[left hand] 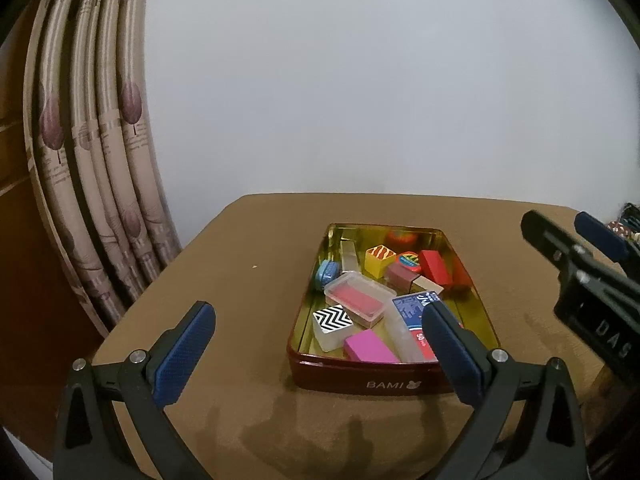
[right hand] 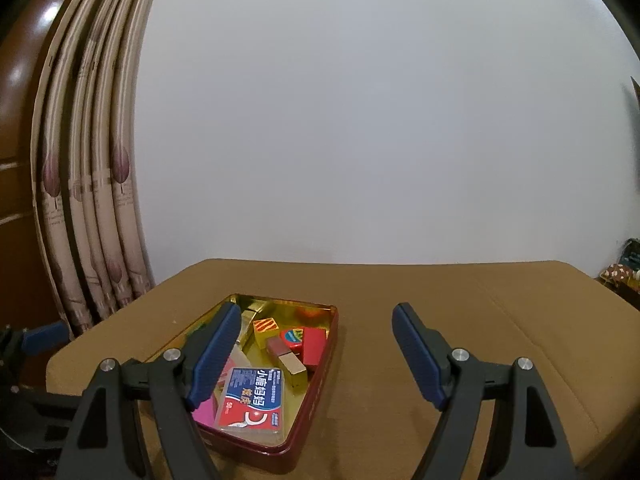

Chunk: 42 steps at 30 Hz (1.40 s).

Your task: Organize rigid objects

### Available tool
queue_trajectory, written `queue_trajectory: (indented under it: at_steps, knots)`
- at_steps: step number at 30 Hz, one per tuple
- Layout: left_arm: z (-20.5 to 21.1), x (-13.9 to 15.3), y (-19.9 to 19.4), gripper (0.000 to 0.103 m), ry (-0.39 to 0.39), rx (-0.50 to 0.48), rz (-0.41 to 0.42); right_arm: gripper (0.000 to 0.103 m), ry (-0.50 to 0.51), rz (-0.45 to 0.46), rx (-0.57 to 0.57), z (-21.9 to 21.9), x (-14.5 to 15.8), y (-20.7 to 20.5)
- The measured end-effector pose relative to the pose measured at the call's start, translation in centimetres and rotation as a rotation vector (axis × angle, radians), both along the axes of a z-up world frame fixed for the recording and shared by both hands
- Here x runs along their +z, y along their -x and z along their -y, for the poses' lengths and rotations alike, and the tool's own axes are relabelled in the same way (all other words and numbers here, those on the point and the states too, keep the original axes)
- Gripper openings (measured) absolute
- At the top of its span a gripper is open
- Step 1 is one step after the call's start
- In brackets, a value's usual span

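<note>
A dark red tin (left hand: 348, 378) with a gold inside sits on the brown table and holds several small objects: a zigzag block (left hand: 332, 322), a pink block (left hand: 370, 346), a clear case with a red pad (left hand: 358, 298), a blue and red box (right hand: 254, 398), a yellow block (left hand: 379, 261) and a red block (left hand: 436, 266). My left gripper (left hand: 320, 320) hovers open just before the tin's near edge, with nothing held. My right gripper (right hand: 316, 320) is open above the tin's right rim (right hand: 320, 376), also empty. It shows at the right in the left wrist view (left hand: 576, 232).
The brown table (right hand: 460, 320) stretches to the right of the tin, up to a plain white wall. Patterned curtains (left hand: 100, 160) hang at the left beside a wooden panel (right hand: 16, 80). Some patterned clutter (right hand: 622, 272) lies past the table's right edge.
</note>
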<state>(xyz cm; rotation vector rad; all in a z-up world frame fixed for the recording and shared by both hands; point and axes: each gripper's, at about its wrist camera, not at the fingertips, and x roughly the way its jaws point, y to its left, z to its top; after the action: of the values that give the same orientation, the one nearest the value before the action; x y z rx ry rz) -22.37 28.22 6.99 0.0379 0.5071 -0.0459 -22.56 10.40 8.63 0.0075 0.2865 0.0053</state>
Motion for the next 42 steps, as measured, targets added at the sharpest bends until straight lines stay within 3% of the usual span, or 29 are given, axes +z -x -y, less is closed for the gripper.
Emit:
queue_trajectory:
  at_steps: [18, 27, 42]
  knots:
    - [1.5, -0.4, -0.6, 0.103, -0.041, -0.072, -0.053, 0.08, -0.002, -0.019, -0.005, -0.1, -0.2, -0.2]
    - [2.6, -1.1, -0.2, 0.103, -0.118, -0.065, -0.037, 0.08, -0.005, -0.033, -0.01, -0.3, -0.5, -0.3]
    - [1.4, -0.4, -0.2, 0.103, -0.062, -0.041, 0.015, 0.08, -0.006, -0.051, -0.013, -0.8, -0.6, -0.2]
